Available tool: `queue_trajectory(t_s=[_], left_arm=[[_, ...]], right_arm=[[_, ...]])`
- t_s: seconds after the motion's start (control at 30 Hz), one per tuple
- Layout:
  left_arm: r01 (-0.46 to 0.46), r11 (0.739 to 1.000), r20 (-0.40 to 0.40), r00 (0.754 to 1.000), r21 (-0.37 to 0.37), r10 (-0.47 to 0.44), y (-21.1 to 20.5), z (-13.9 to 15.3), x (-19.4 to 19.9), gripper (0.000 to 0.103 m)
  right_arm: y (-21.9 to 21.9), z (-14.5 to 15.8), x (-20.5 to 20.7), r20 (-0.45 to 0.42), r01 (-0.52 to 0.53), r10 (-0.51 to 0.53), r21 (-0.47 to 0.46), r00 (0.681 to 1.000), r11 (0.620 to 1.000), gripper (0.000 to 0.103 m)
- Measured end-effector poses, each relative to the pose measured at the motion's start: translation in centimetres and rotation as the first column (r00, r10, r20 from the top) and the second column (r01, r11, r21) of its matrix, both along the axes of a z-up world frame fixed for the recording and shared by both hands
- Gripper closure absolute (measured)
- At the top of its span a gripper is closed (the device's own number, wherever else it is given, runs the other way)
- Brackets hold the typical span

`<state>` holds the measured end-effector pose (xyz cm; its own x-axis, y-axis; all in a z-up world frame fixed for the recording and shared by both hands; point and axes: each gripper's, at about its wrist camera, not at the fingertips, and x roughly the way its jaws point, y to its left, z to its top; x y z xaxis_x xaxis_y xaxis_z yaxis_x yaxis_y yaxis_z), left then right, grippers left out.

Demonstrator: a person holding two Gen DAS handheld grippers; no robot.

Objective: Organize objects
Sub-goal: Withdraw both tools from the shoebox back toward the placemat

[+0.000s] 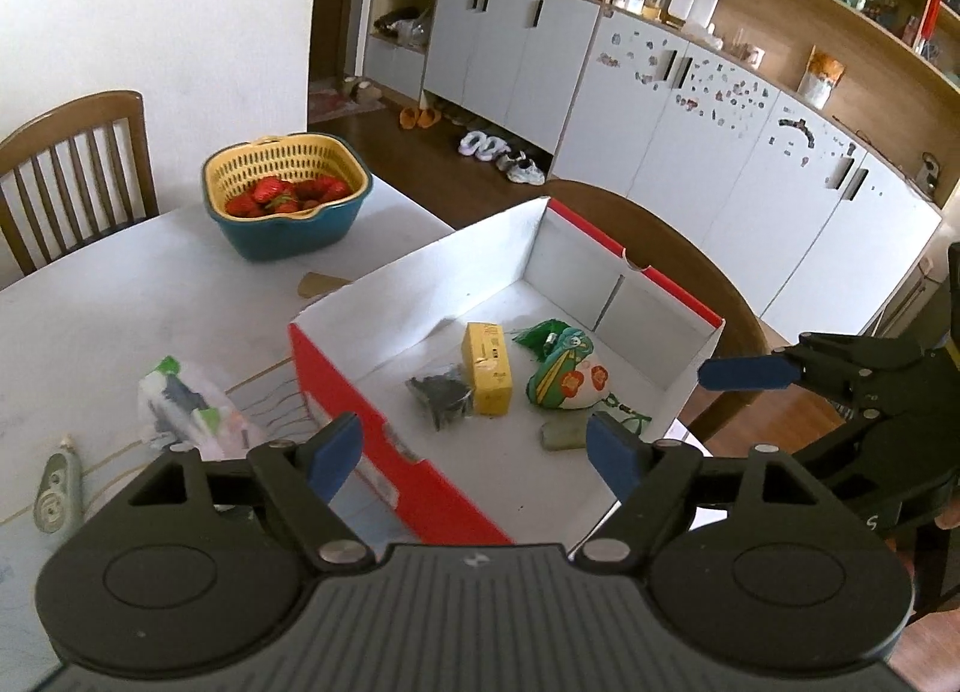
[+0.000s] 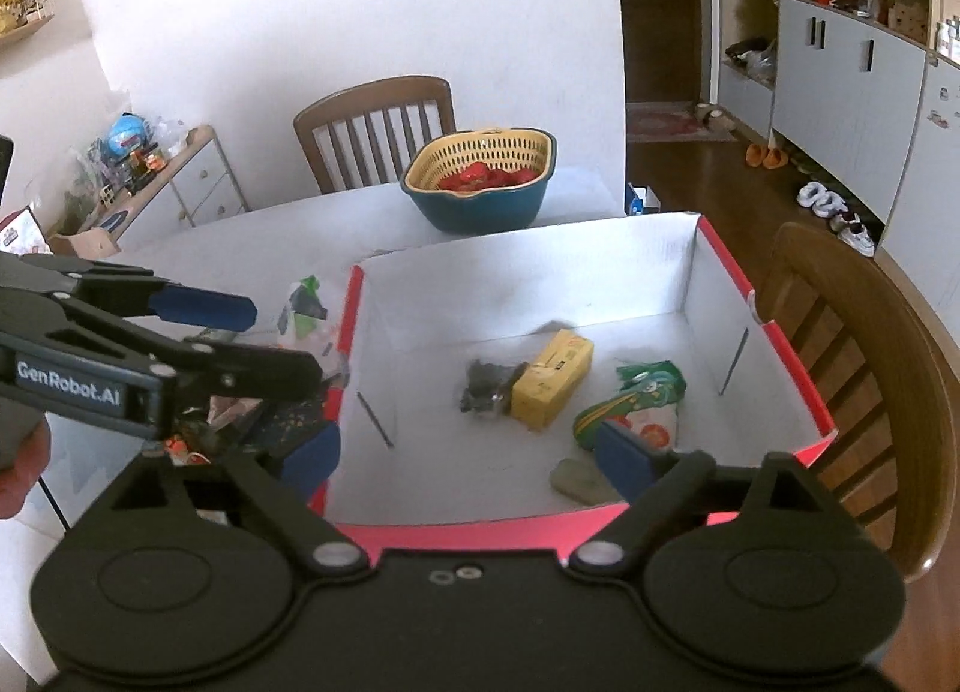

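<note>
A red box with a white inside [image 1: 420, 296] [image 2: 696, 272] stands on the white table. In it lie a yellow carton [image 1: 489, 365] [image 2: 552, 386], a small black bag [image 1: 441, 395] [image 2: 486, 386], a green and white pouch [image 1: 564, 374] [image 2: 648, 398] and a grey-green bar [image 1: 561, 434] [image 2: 579, 479]. My left gripper [image 1: 477, 455] is open and empty above the box's near wall. My right gripper [image 2: 474, 452] is open and empty over the box's near edge. A clear bag of items [image 1: 186, 398] [image 2: 306, 308] and a grey-green tube [image 1: 57, 491] lie on the table left of the box.
A teal bowl with a yellow strainer of strawberries [image 1: 285, 203] [image 2: 480, 179] stands at the table's far side. Wooden chairs [image 1: 78, 164] [image 2: 852, 368] stand around the table. White cabinets [image 1: 780, 176] line the far wall. Small packets [image 2: 240, 422] lie under the left gripper.
</note>
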<state>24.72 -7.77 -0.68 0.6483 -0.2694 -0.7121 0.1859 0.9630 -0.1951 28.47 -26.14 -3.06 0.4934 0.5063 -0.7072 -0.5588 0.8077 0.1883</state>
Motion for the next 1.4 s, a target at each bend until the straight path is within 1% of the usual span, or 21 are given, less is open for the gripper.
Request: queue_trajectory(t_s=[0.07,0.23,0.27,0.3,0.33,0.37,0.63,0.7,0.77,0.83,0.97,1.03,1.17,1.23,1.3,1.4], left_arm=[[-0.006,1.0,0.005,1.0,0.001,0.006,0.9,0.0,-0.8,0.021],[-0.02,1.0,0.024,1.0,-0.013,0.02,2.9,0.1,-2.5,0.02],[-0.02,1.0,0.025,0.999,-0.014,0.021,3.3,0.1,-2.8,0.018],[-0.02,1.0,0.03,0.999,-0.015,0.021,3.8,0.1,-3.1,0.011],[-0.024,1.0,0.036,0.999,-0.016,0.024,4.2,0.1,-3.4,0.006],[-0.026,1.0,0.043,0.999,-0.017,0.027,4.7,0.2,-3.8,0.004],[-0.069,0.997,0.068,0.995,-0.023,0.071,8.3,0.2,-5.8,0.0],[-0.076,0.997,0.068,0.995,-0.011,0.076,9.4,-0.2,-6.3,0.0],[-0.093,0.996,0.069,0.993,0.014,0.092,10.5,-0.7,-6.8,0.0],[-0.102,0.995,0.065,0.993,0.023,0.1,11.6,-1.3,-7.2,0.0],[-0.148,0.989,0.04,0.988,0.003,0.148,13.9,-2.6,-8.1,0.0],[-0.166,0.986,0.031,0.986,0.009,0.166,14.7,-3.3,-8.6,0.0],[-0.165,0.985,0.017,0.986,0.043,0.165,15.7,-4.9,-9.7,0.0],[-0.169,0.983,0.006,0.986,0.071,0.169,16.0,-6.0,-10.0,0.0],[-0.175,0.981,-0.004,0.984,0.084,0.176,16.4,-7.0,-10.3,0.0],[-0.173,0.981,-0.049,0.983,0.092,0.178,16.8,-8.6,-10.4,0.0]], right_arm=[[0.4,0.0,-0.7,0.008,0.011,-0.011,-0.002,1.0,1.0,0.007],[1.6,0.1,-2.3,0.007,0.024,-0.024,0.016,1.0,1.0,0.007],[1.9,0.1,-2.6,0.004,0.027,-0.027,0.017,1.0,0.999,0.007],[2.2,0.0,-3.0,0.001,0.027,-0.027,0.019,1.0,0.999,0.007],[2.5,0.0,-3.3,-0.002,0.025,-0.025,0.021,1.0,0.999,0.007],[2.9,-0.1,-3.7,-0.004,0.023,-0.023,0.022,1.0,0.999,0.007],[5.9,-0.2,-6.2,-0.015,-0.007,0.008,0.026,1.0,1.0,0.007],[6.7,-0.4,-6.8,-0.019,-0.021,0.022,0.022,1.0,1.0,0.007],[7.6,-0.6,-7.4,-0.02,-0.035,0.036,0.015,0.999,0.999,0.007],[8.5,-0.9,-8.0,-0.024,-0.048,0.048,0.006,0.999,0.999,0.007],[10.4,-1.6,-9.0,-0.037,-0.078,0.077,-0.01,0.996,0.997,0.007],[11.3,-2.0,-9.5,-0.044,-0.092,0.091,-0.013,0.995,0.996,0.007],[13.2,-3.2,-10.3,-0.069,-0.132,0.13,-0.024,0.989,0.991,0.007],[14.3,-3.9,-10.8,-0.074,-0.161,0.158,-0.043,0.985,0.986,0.007],[15.2,-4.4,-11.4,-0.084,-0.191,0.187,-0.056,0.979,0.98,0.007],[16.4,-5.1,-12.0,-0.087,-0.225,0.219,-0.073,0.972,0.971,0.007]])
